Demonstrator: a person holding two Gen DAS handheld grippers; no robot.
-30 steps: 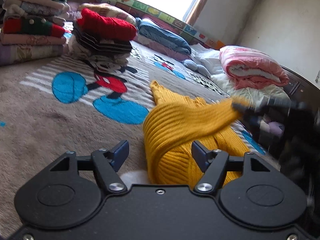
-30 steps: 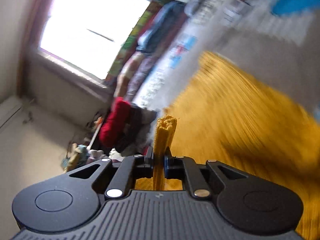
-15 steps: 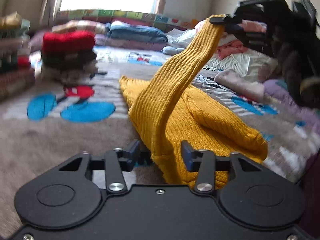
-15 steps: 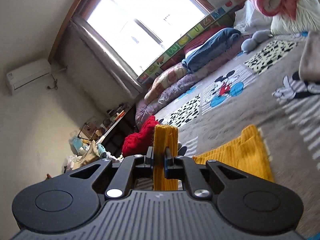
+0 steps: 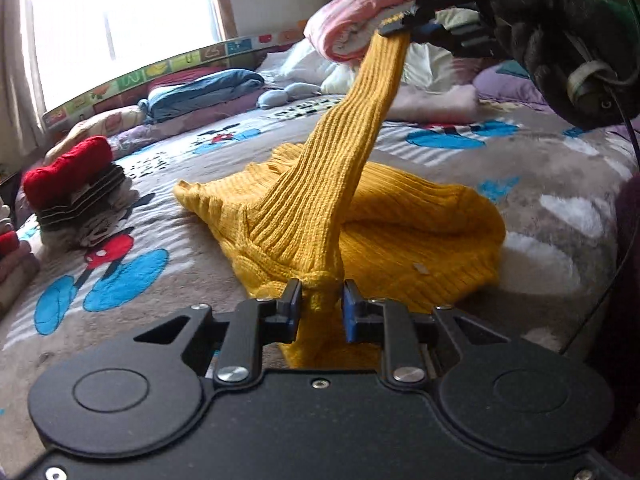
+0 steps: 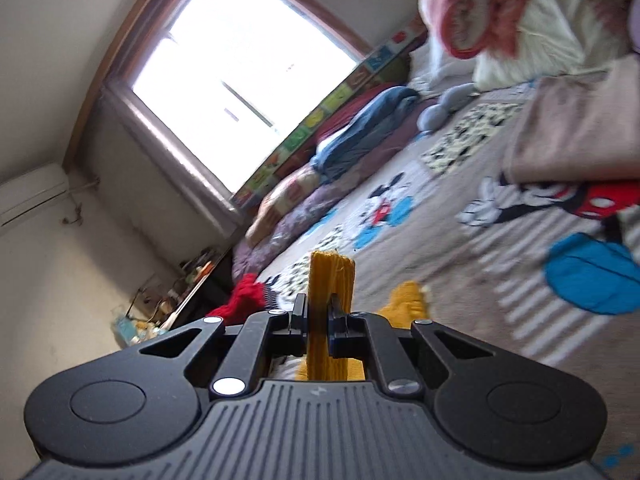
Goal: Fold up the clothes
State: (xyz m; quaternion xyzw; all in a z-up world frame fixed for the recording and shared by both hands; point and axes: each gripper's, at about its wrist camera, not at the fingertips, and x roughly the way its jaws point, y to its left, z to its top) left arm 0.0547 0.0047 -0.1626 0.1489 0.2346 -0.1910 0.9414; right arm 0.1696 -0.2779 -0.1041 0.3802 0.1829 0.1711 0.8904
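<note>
Left gripper (image 5: 320,300), low over the cartoon-print bedspread (image 5: 160,216), is closing its jaws on a bunched fold of the ribbed mustard-yellow knit sweater (image 5: 400,232). Only this view shows the right gripper (image 5: 404,24) raised, clamping the stretched sleeve cuff (image 6: 331,276).

The right gripper (image 6: 319,322) pinches a strip of yellow knit sweater (image 6: 331,280), its end poking up past the fingertips. Beyond lies a cartoon-mouse blanket (image 6: 500,248), a red folded garment (image 6: 244,298) and a bright window (image 6: 240,68).
</note>
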